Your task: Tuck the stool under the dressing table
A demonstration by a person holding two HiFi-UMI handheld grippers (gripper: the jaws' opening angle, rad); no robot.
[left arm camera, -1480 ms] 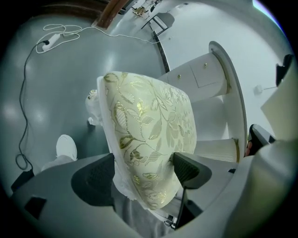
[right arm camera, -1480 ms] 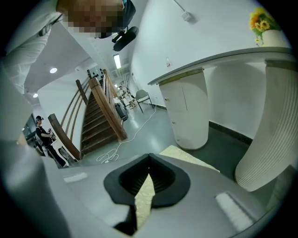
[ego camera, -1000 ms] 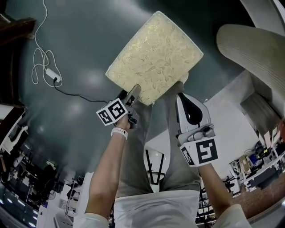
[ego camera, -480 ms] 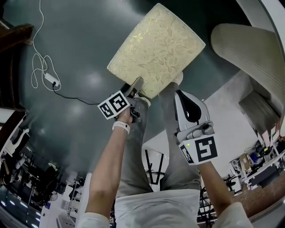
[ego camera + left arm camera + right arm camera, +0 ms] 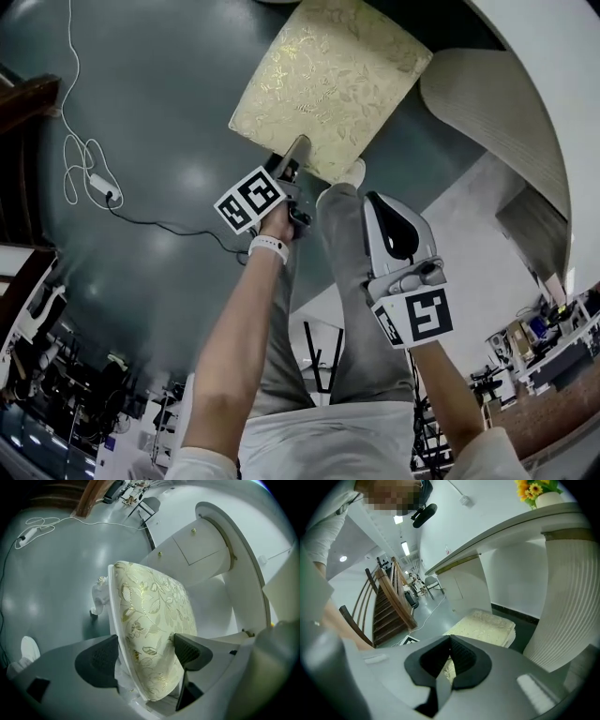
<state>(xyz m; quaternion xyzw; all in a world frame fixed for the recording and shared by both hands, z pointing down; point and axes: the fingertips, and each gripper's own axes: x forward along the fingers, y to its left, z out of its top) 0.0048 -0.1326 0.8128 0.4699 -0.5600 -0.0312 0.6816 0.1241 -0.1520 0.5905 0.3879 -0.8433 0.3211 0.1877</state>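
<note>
While our left gripper [image 5: 145, 656] clamps the near seat edge of the stool [image 5: 328, 84] to push it, the dressing table [image 5: 206, 545] stands just ahead of that gripper; our right gripper [image 5: 450, 660] hangs back, jaws together, empty.

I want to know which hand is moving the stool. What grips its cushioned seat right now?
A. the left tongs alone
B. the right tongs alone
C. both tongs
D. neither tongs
A: the left tongs are clamped over the edge of the stool seat, while the right tongs are shut on nothing and held back from it.
</note>
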